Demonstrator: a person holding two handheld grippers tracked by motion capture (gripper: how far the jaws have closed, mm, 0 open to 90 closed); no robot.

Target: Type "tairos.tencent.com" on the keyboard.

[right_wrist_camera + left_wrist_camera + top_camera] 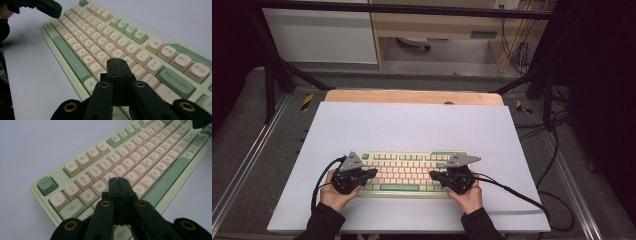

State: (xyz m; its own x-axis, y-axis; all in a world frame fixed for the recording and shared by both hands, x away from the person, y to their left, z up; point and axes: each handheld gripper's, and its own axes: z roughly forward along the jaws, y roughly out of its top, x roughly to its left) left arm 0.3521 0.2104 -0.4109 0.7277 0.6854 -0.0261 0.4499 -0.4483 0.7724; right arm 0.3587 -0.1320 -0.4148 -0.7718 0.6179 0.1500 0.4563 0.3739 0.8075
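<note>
A pale green keyboard [407, 172] with cream keycaps lies on a plain white sheet [412, 130] near its front edge — the Esc key [46, 185], spacebar [166, 181], Tab and Backspace [176, 82] are a darker sage green, and the legends are grey. The left gripper [371, 173] and right gripper [433, 175] are matte black with brass-coloured rivets, each topped by a grey plate. Behind the sheet runs a light wooden strip [412, 96] — the person's sleeves are black.
</note>
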